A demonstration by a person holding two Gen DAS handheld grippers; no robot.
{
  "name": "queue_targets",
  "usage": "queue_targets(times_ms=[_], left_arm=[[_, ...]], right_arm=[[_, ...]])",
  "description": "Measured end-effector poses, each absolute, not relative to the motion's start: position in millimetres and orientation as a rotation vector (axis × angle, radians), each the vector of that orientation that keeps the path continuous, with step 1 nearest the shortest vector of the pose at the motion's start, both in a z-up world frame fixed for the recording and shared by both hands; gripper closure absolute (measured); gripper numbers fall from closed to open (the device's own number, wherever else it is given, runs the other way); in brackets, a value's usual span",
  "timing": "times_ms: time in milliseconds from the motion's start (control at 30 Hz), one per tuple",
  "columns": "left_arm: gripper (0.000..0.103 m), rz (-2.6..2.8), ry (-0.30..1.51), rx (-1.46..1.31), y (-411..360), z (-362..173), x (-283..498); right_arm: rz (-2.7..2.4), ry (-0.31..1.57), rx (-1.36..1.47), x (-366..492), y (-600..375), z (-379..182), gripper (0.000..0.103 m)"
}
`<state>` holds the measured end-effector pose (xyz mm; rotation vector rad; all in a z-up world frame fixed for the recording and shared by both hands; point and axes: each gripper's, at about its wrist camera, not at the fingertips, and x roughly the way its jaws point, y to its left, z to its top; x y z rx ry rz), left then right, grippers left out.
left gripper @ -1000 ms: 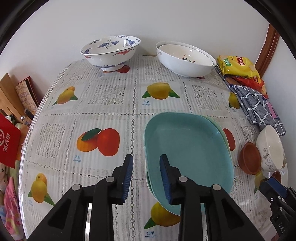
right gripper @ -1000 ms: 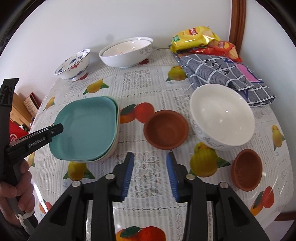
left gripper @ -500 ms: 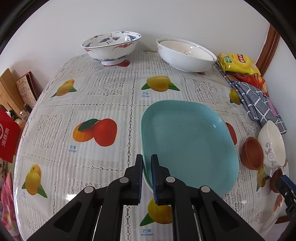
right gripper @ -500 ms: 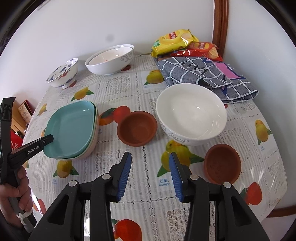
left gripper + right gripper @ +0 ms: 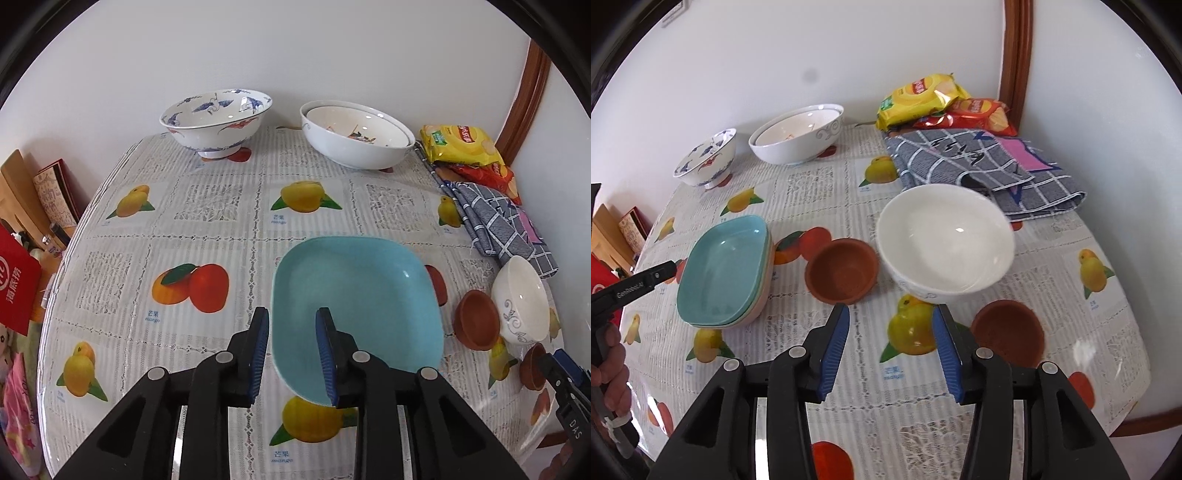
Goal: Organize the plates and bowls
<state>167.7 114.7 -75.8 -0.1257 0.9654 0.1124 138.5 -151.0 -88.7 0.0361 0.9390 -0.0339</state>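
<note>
Since half a second ago, the left gripper (image 5: 291, 354) jaws have been parted, freeing the teal plate (image 5: 354, 295) onto its stack. The right gripper (image 5: 892, 350) is held with jaws apart, empty, near the white bowl (image 5: 945, 240).

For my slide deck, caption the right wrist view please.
Open right gripper hovering before a white ceramic bowl, two brown clay bowls and stacked teal square plates.

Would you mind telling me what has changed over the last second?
The left gripper shut on the near rim of the teal plate, then opened again and now straddles it. The right gripper opened wider and neared the white bowl. The plate stack and other bowls stayed where they were.
</note>
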Motion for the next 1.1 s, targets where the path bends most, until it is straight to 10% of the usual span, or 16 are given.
queue_targets(times_ms=[367, 533, 900, 1100], left_arm=[[0.078, 0.001, 0.897, -0.103, 39.3, -51.4, 163.4], [0.078, -0.027, 0.863, -0.083, 5.9, -47.4, 164.0], [0.078, -0.077, 0.963, -0.05, -36.3, -72.9, 180.6], [0.054, -0.058, 0.981, -0.098, -37.1, -85.6, 189.7]], right_arm=[[-0.136, 0.866, 0.059, 119.6, -216.0, -67.1, 0.049], [-0.165, 0.896, 0.051, 116.2, -240.7, -67.1, 0.024], [-0.2, 0.902, 0.109, 113.7, -283.2, -86.0, 0.02], [-0.151, 0.901, 0.144, 118.9, -287.2, -98.6, 0.02]])
